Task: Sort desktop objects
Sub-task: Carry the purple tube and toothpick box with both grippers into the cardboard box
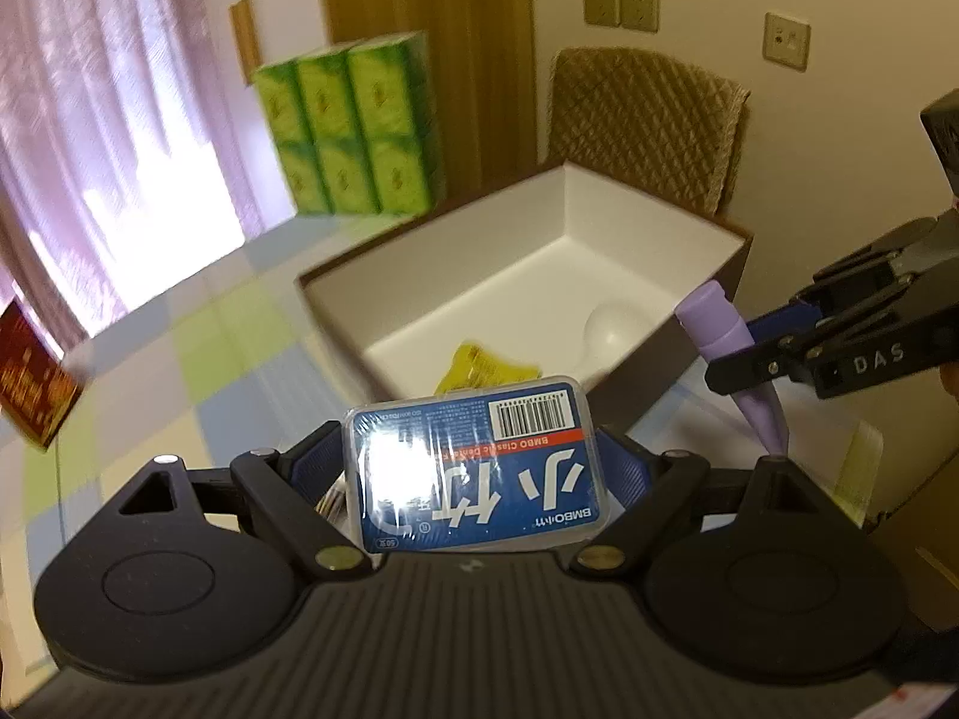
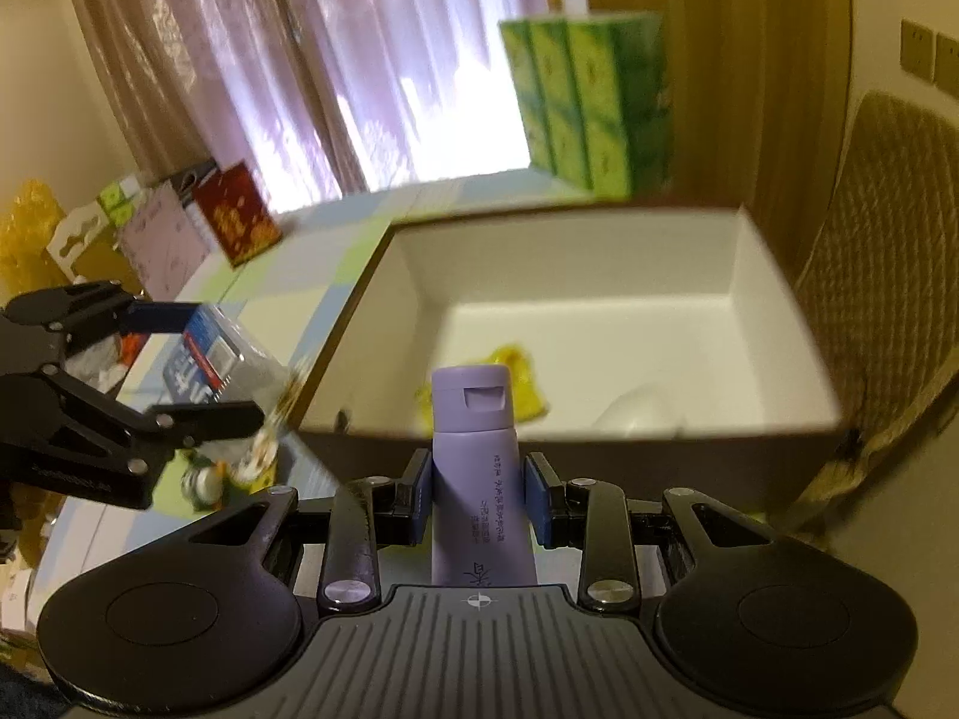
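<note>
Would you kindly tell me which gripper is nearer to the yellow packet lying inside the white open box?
Left, narrowly. The left gripper, holding a blue-labelled clear plastic case, hangs just before the yellow packet; the right gripper, clamping a purple tube, sits outside the white open box.

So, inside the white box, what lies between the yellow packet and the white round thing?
Nothing: in the right wrist view the box floor is bare between the yellow packet and the white round thing.
</note>
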The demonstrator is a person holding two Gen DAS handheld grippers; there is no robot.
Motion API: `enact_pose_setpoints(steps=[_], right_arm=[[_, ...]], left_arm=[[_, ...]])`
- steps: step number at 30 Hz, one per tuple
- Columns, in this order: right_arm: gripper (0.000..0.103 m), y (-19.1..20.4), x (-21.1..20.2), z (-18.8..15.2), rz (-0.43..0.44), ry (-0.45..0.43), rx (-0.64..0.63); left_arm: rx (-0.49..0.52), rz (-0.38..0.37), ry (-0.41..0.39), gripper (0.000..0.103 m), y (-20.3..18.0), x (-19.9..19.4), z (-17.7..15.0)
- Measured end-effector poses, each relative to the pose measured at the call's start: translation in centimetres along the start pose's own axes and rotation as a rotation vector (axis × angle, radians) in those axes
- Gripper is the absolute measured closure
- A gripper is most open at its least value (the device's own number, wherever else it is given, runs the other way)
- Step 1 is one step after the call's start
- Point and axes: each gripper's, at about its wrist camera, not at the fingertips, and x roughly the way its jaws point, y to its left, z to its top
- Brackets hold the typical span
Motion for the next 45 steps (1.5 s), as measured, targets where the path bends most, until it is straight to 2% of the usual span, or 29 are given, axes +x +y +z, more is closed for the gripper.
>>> enact_pose_setpoints(steps=[6,12,21,28,34,39,45], right_arm=[[0.073,-3.6,0.6,4.3,-0.009,-0.044,-0.063],[0.073,-6.7,4.1,7.9,-0.011,-0.02,-0.13],[0.073,-10.8,11.9,9.8,-0.029,0.092,-0.168],[0.073,-12.4,16.6,9.5,-0.035,0.202,-0.195],[0.073,-12.1,19.0,9.3,-0.015,0.271,-0.281],[0.073,-12.3,20.2,9.2,-0.002,0.298,-0.301],[0.073,-12.1,20.6,9.1,0.024,0.293,-0.333]], left_arm=[[0.021,-0.005,-0.042,0.017,-1.0,2.9,4.3],[0.037,-0.001,-0.047,0.017,-1.2,7.1,8.1],[0.002,-0.003,0.054,0.017,-1.1,16.2,11.0],[-0.017,0.016,0.159,0.017,-1.1,22.4,10.9],[0.022,0.025,0.248,0.017,-1.4,25.9,9.7],[0.041,0.032,0.299,0.017,-1.1,28.0,8.7],[0.033,0.038,0.318,0.016,-0.5,28.8,8.3]])
